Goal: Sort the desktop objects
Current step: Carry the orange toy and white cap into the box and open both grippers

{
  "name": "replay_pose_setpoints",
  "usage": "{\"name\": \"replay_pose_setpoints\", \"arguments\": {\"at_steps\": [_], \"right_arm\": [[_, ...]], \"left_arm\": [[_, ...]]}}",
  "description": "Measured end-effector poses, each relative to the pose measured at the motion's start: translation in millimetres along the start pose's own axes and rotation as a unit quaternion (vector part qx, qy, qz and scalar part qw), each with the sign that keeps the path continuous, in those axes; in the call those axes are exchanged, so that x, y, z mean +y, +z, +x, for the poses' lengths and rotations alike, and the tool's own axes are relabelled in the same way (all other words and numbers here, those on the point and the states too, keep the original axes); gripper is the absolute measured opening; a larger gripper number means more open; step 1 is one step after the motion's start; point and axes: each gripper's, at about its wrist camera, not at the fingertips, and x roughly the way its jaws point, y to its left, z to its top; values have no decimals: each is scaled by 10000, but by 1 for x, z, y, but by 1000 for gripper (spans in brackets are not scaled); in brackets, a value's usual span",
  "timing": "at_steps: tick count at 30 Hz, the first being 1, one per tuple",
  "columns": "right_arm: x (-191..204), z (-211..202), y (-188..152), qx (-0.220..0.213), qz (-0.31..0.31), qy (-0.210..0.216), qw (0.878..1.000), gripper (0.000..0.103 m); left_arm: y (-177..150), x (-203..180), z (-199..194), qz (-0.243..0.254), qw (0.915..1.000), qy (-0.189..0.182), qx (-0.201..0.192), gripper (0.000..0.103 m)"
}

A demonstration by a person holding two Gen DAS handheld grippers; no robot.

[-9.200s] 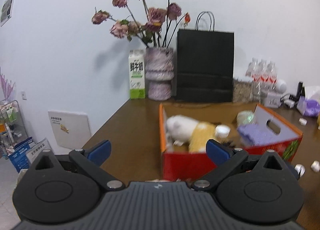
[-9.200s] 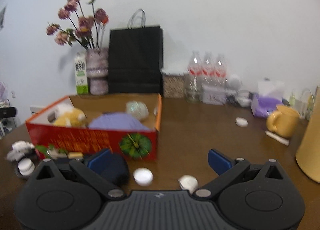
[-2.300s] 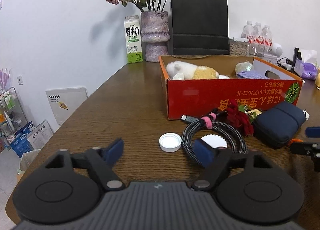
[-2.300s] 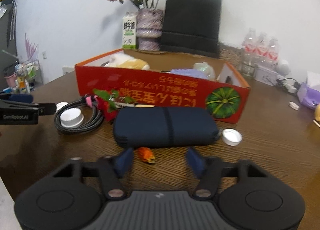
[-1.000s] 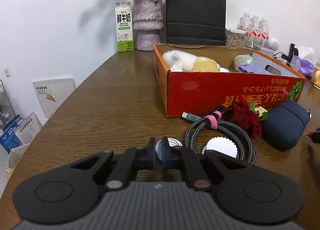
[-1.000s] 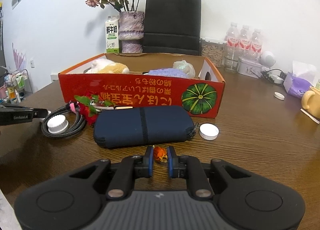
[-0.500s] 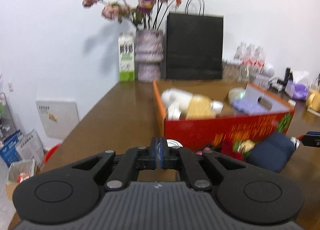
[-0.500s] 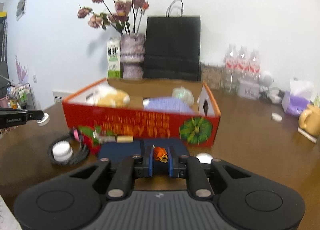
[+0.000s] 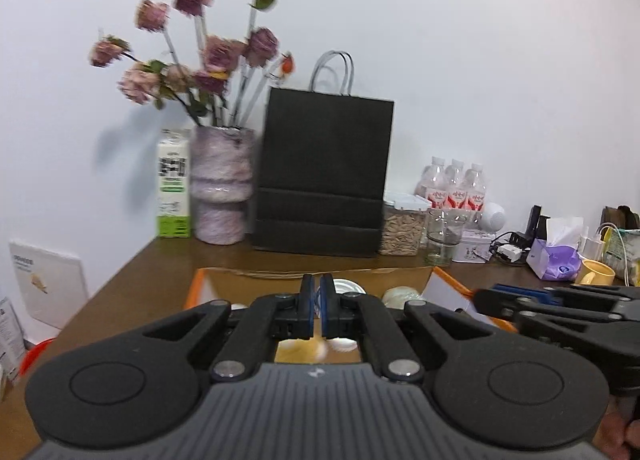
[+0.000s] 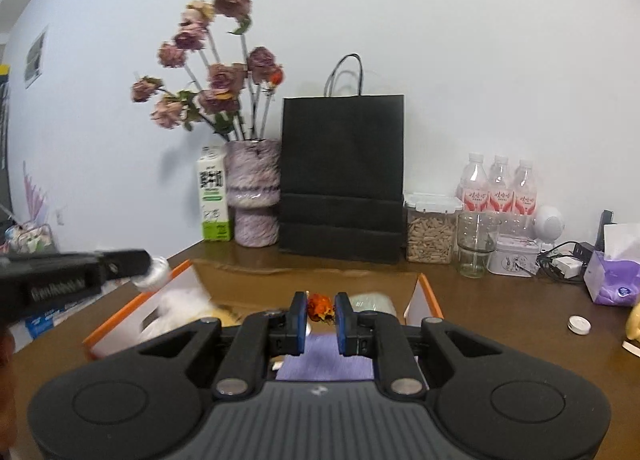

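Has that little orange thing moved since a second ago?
Yes. The orange thing, pinched in the right tool, was down on the table in front of the box; now it is raised above the open box.

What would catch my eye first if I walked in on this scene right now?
Probably the tall vase of dried pink roses against the back wall, with a black paper bag beside it. Nearer, two hand-held grippers hang over an orange-rimmed cardboard box: the right gripper pinches a small orange dried flower, and the left gripper is shut on a white bottle cap.
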Motion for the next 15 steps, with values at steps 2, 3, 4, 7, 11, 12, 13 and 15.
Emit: {"name": "replay_pose_setpoints", "arguments": {"at_steps": [2,3,4,7,11,12,13,15], "right_arm": [[-8,20,5,-12,-7,-84,10000,13],[-12,29,4,-2,-12,-148,9999,13],[-17,39,4,16,34,-203,9998,13],[-30,57,-7,168,248,-214,9993,13],[-34,68,-23,410,114,-358,9985,13],[-35,71,-25,449,97,-383,9982,13],[-35,72,-26,489,126,-365,9981,13],[-36,73,-28,543,191,-304,9979,13]], "left_arm": [[2,-9,23,18,9999,29,95,4],[1,-12,33,19,9998,74,156,4],[-1,-15,44,15,9996,123,243,4],[-14,-16,63,82,9984,179,536,4],[-27,-14,75,231,9963,395,732,4],[-29,-15,76,251,9959,413,768,4],[-31,-15,78,290,9955,436,793,4],[-34,-18,80,372,9948,498,804,4]]}}
